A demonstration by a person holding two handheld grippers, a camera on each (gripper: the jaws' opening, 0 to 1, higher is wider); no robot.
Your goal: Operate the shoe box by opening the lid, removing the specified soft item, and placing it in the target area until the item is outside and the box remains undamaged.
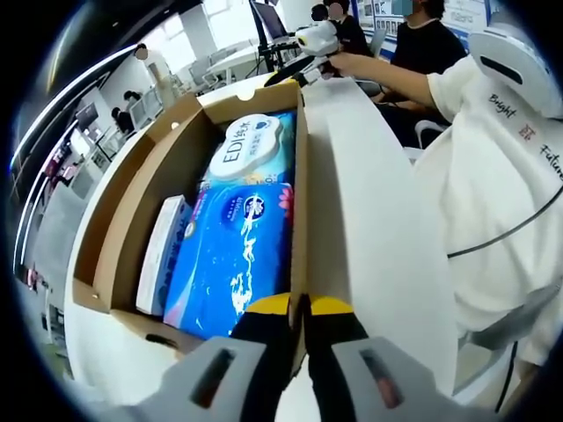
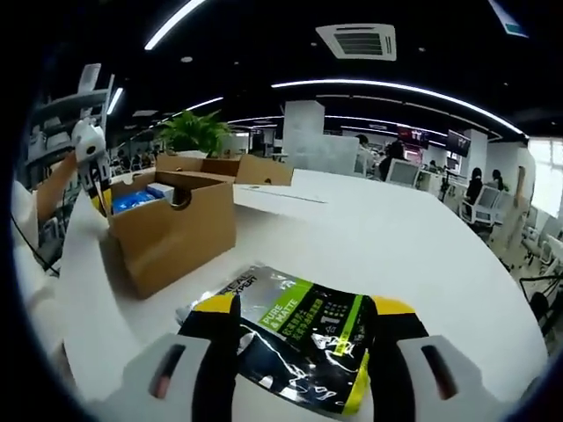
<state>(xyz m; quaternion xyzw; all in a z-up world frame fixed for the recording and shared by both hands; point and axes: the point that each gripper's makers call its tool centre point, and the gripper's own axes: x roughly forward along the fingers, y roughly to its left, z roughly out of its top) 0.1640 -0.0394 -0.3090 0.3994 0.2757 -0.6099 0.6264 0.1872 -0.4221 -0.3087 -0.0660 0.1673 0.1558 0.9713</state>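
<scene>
Found a broad white surface (image 2: 396,255) carrying everything. Saw a brown cardboard box (image 2: 176,233) standing on it with the top open, near the edge where a person in a white top sat. Judged the box sound, with no tear or crush to be made out.

Noted three things left inside the box: a big blue pack (image 1: 233,264) along the near wall, a white pack (image 1: 251,145) beyond it, and a narrow white carton (image 1: 158,255) just beside the blue one. Read "EDI" on the white pack; could not read the small print on the blue.

Found the soft item, a dark pouch (image 2: 299,352) with a green label, already outside, lying flat on the surface in front of the box and apart from it. Read "PURE & MATTE" on the label. Placed the pouch directly under the right gripper (image 2: 303,325), long axis slanting across the gap, both ends reaching past the fingers. Saw those fingers spread wide over it; could not tell whether they touched it.

Saw the left gripper (image 1: 299,308) at the far end of the box, well away from the pouch, fingers pinched together on the top edge of the box wall. Judged the right the nearer one for any last nudge or lift.

Read "Bright" on the person's top.
</scene>
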